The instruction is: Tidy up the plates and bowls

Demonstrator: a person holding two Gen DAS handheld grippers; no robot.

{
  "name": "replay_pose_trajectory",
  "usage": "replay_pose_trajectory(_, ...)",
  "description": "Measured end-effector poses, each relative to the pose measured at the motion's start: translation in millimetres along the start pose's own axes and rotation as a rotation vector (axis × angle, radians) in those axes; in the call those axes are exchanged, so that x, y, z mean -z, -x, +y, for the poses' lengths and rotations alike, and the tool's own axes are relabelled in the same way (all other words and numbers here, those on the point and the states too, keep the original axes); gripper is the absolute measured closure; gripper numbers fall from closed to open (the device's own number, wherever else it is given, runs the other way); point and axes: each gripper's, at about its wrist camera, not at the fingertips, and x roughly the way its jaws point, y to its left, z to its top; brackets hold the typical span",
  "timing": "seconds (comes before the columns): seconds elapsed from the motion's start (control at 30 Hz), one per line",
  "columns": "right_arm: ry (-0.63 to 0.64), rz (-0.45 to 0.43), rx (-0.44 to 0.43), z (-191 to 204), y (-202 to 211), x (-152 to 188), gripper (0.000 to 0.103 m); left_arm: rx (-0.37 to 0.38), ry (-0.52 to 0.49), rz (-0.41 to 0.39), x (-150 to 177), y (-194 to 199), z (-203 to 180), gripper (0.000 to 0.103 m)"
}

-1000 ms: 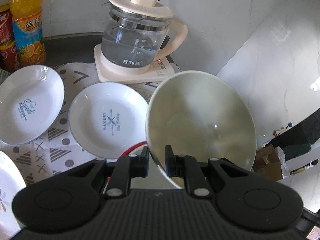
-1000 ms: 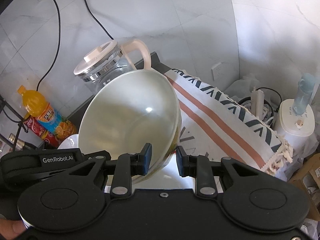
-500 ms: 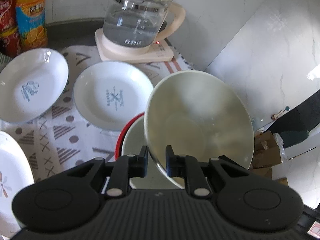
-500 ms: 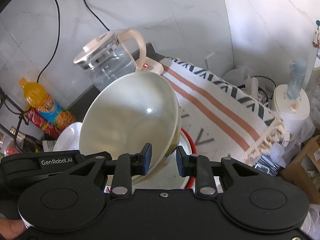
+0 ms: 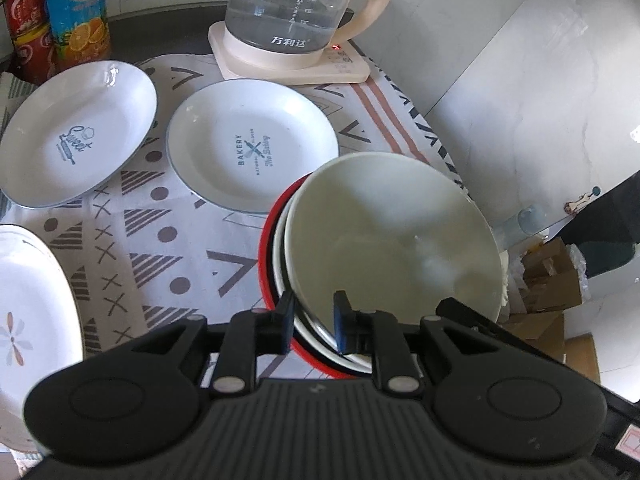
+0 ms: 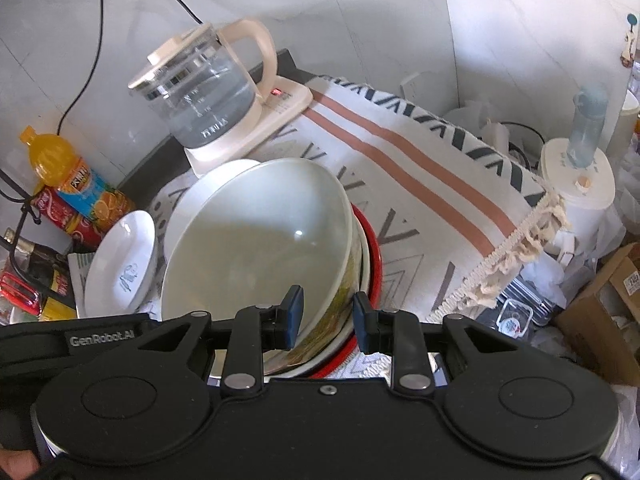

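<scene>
A large cream bowl point(image 5: 392, 240) sits tilted inside a white bowl nested in a red bowl point(image 5: 266, 264). My left gripper point(image 5: 314, 320) has its jaws a little apart around the cream bowl's near rim. My right gripper point(image 6: 326, 316) also straddles the cream bowl's rim point(image 6: 260, 248), jaws slightly apart; the red bowl point(image 6: 372, 256) shows beneath. Two white plates, "Bakery" point(image 5: 252, 152) and "Sweet" point(image 5: 78, 132), lie on the patterned cloth. A flowered plate point(image 5: 28, 320) lies at the left edge.
A glass kettle point(image 5: 292, 12) on its cream base stands at the back. An orange juice bottle point(image 5: 76, 12) and red cans point(image 5: 24, 16) stand back left. The cloth's fringed edge point(image 6: 516, 248) hangs at the table's right side, with clutter and boxes point(image 6: 600, 308) beyond.
Both grippers lowered the cream bowl into the nested white and red bowls. The jaws of both grippers have widened slightly around its rim.
</scene>
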Motion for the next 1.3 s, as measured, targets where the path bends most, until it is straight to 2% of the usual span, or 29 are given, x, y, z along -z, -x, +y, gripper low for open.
replay_pose_trajectory(0.13, 0.027, -0.013, 0.004, 6, 6, -1, 0.071, -0.007, -0.003, -0.020, -1, 4, 2, 0.081)
replay_pose_trajectory(0.27, 0.039, -0.043, 0.005, 10, 16, -4, 0.068, -0.009, 0.005, -0.028, -4, 10, 4, 0.070)
replay_pose_trajectory(0.37, 0.048, -0.078, 0.018, 13, 25, -6, 0.060, -0.020, 0.008, -0.044, -6, 16, 6, 0.060)
replay_pose_trajectory(0.5, 0.085, -0.116, 0.013, 20, 30, -5, 0.060, -0.025, 0.023, -0.068, -7, 24, 14, 0.047)
replay_pose_trajectory(0.73, 0.044, -0.049, 0.009, 17, 23, 5, 0.068, -0.015, 0.052, -0.090, -7, 41, 33, 0.045)
replay_pose_trajectory(0.83, 0.051, -0.060, 0.013, 22, 28, 8, 0.067, -0.026, 0.068, -0.112, -5, 52, 43, 0.037)
replay_pose_trajectory(1.0, 0.087, -0.064, -0.030, 38, 34, 8, 0.066, -0.056, 0.093, -0.136, 0, 64, 59, 0.028)
replay_pose_trajectory(1.23, 0.158, -0.040, -0.071, 64, 27, 8, 0.057, -0.084, 0.157, -0.135, 8, 70, 80, 0.027)
replay_pose_trajectory(1.3, 0.177, -0.033, -0.090, 71, 25, 9, 0.051, -0.090, 0.167, -0.140, 11, 74, 86, 0.026)
